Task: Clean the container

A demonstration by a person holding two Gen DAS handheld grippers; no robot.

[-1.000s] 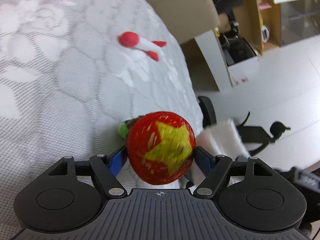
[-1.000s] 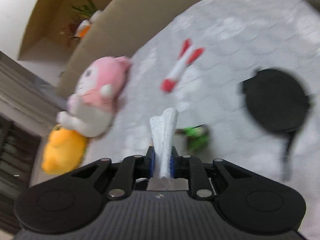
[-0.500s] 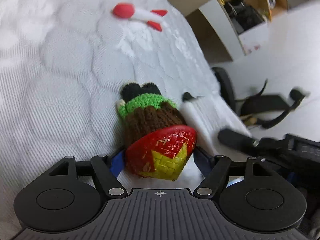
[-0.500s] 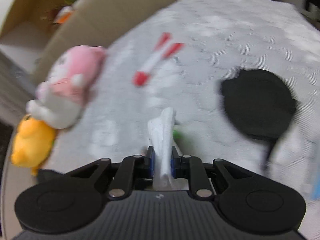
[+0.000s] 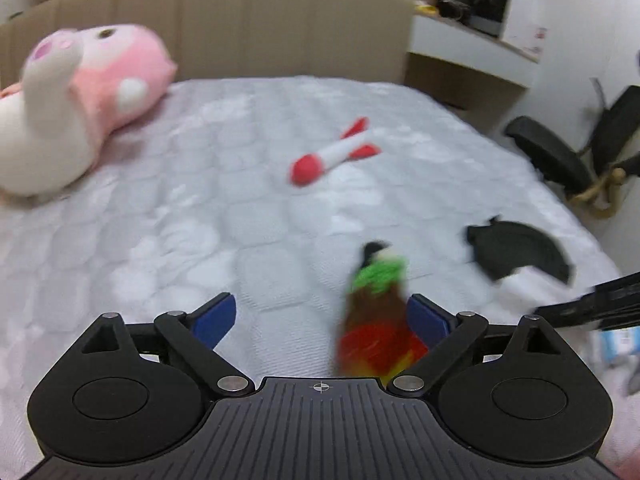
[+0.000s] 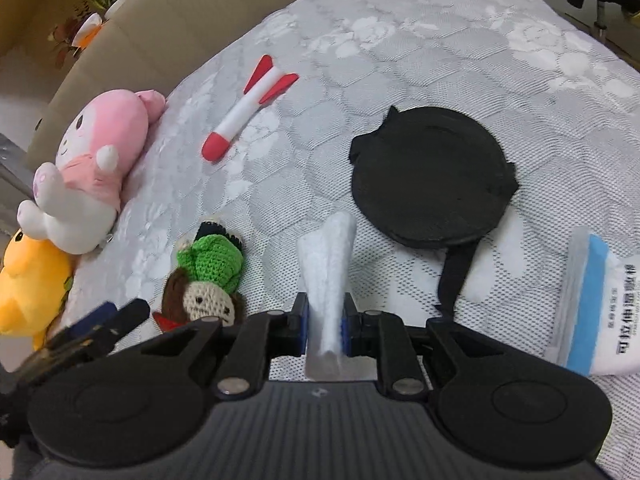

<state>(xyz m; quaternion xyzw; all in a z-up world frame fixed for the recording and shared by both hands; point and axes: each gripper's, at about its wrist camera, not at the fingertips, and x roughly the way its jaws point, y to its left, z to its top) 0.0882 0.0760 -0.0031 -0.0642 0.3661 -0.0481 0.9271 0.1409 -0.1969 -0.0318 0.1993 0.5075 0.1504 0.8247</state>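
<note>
A crocheted doll (image 5: 380, 280) in green, with a red and yellow woven cap, lies on the white bed. It lies between the fingers of my left gripper (image 5: 320, 312), close to the right blue pad. The jaws are opening and the left pad stands well clear of it. The right wrist view shows the doll (image 6: 208, 264) flat on the quilt, with the left gripper's fingers (image 6: 108, 316) just beside it. My right gripper (image 6: 324, 320) is shut on a folded white cloth (image 6: 332, 256) that sticks out ahead. A black round lid (image 6: 432, 176) lies just beyond the cloth.
A red and white toy rocket (image 6: 248, 108) lies further up the bed. A pink plush (image 6: 96, 152) and a yellow plush (image 6: 32, 292) sit at the left edge by the beige headboard (image 5: 248, 24). A blue and white wipes packet (image 6: 592, 304) is at the right. A black chair (image 5: 552, 156) stands beside the bed.
My left gripper let go of the capped doll, spread its jaws, rose and rolled level. My right gripper came down closer to the bed with the cloth still in it.
</note>
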